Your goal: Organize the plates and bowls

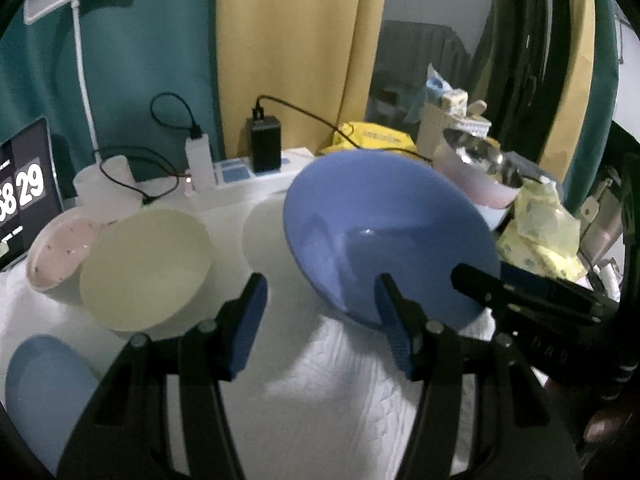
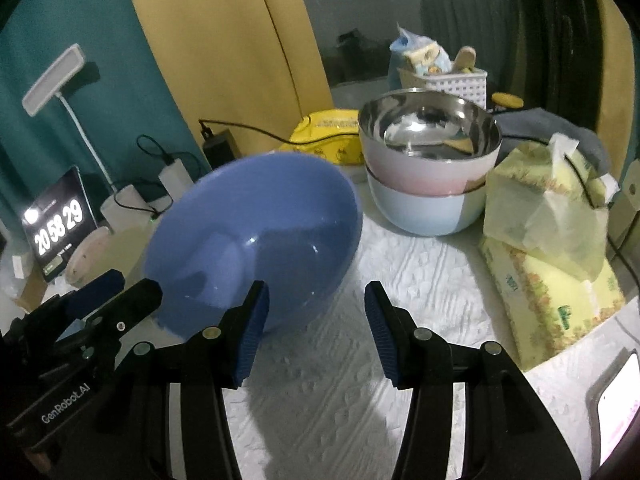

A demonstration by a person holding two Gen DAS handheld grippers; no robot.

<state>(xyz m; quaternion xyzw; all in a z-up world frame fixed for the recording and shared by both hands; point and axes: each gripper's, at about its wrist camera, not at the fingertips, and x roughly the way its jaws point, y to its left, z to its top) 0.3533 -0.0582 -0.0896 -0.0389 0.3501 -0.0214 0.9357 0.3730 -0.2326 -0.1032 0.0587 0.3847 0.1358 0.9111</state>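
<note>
Teamwork is keeping the blue bowl (image 2: 256, 240) tilted at centre above the surface (image 2: 320, 400). The left claw (image 1: 320, 284) and right claw (image 2: 316, 292), both standing half-wide and clamping nothing, are seemingly bracing its rim from opposite sides, probably heading for the stacked bowls (image 2: 432, 184) at one o'clock.

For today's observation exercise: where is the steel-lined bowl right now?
In the right wrist view the steel-lined bowl sits upper right, nested in a pale blue bowl, between the yellow packet and the tissue pack, behind the tilted blue bowl.
</note>
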